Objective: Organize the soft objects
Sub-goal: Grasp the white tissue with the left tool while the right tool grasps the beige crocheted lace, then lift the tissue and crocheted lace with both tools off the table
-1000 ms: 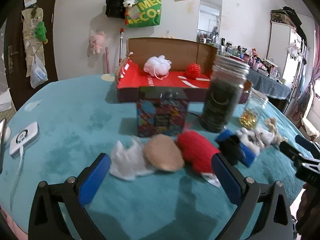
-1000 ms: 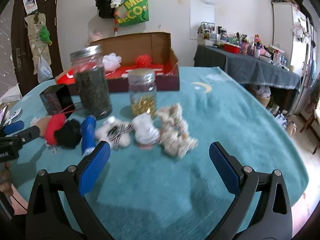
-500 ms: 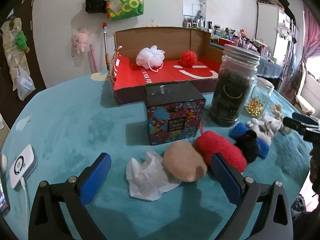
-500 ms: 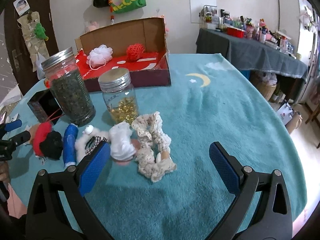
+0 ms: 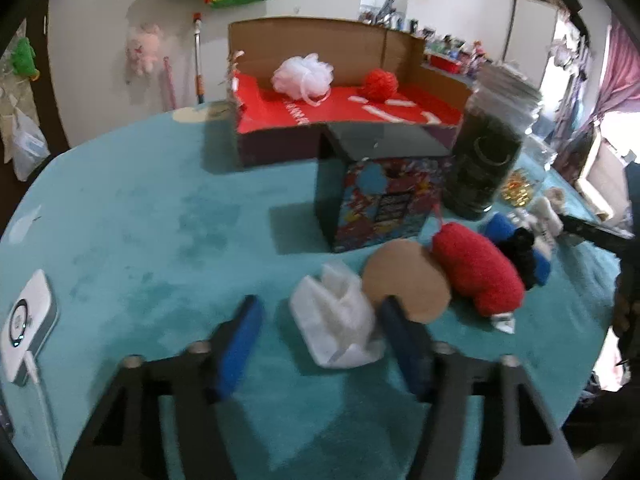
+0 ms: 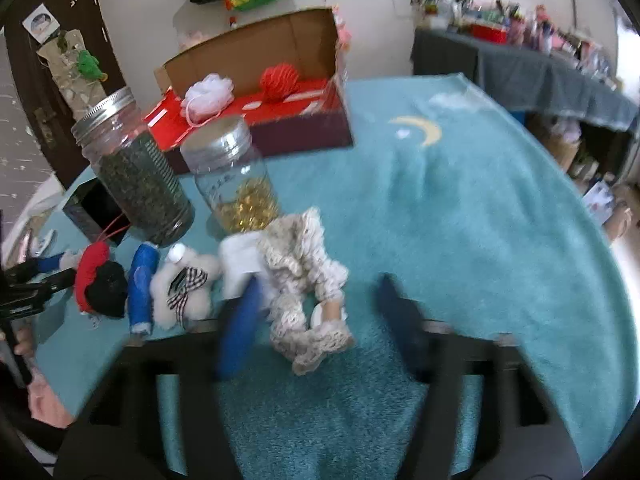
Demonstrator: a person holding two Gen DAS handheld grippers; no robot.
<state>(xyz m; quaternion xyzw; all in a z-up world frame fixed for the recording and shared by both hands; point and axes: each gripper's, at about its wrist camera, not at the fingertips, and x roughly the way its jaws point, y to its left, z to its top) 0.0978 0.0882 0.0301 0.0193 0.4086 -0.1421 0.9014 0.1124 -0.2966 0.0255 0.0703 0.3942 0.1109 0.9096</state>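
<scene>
On the teal tablecloth point(image 5: 140, 220), the left gripper point(image 5: 316, 328) is closing around the white cloth point(image 5: 336, 320), while the right gripper point(image 6: 316, 316) is closing around the cream crochet piece point(image 6: 308, 276); neither pinches yet. Each should bite deep into the soft bulk, clear of neighbours, before lifting toward the red box point(image 5: 320, 116).
</scene>
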